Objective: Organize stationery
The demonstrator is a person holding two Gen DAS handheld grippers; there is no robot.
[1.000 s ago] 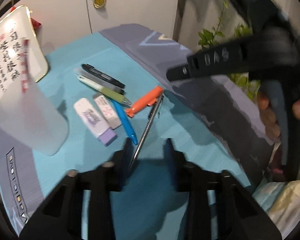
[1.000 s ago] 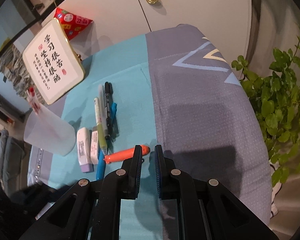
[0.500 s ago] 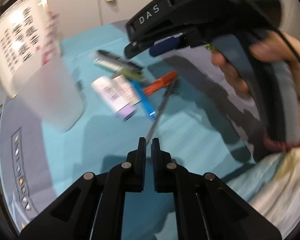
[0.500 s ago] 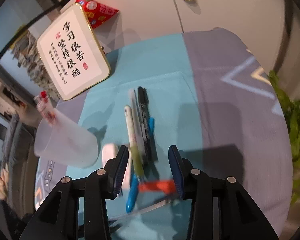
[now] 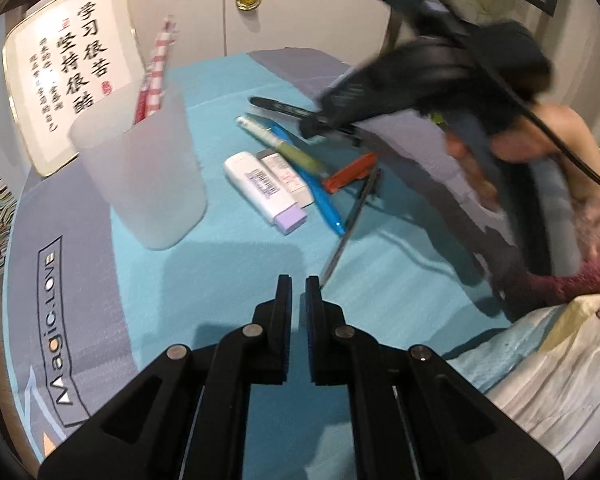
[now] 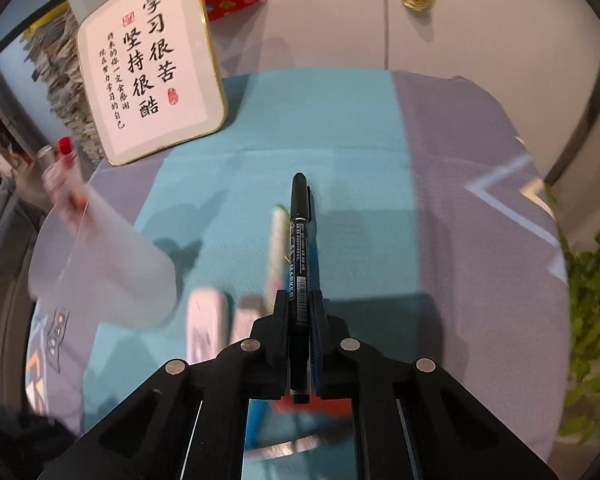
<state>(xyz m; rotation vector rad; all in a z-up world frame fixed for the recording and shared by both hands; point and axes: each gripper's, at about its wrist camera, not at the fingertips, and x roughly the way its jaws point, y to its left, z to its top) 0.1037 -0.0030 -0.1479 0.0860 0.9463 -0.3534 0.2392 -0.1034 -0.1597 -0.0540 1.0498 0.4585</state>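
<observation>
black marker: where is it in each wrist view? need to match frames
Left wrist: black marker upper centre, far end of the pen row, partly hidden by the right tongs.
Right wrist: centre, clamped between the tongs, pointing away.
Shared landmark: calligraphy plaque, upper left in both.

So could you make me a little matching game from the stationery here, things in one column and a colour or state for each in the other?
Things:
1. black marker
2. plastic cup
3. orange pen
4. left gripper

States:
a. shut, holding nothing
b. clamped in the right gripper
c. standing upright, a red-checked pen inside
d. lying on the blue cloth

Pairs: 1-b, 2-c, 3-d, 4-a
</observation>
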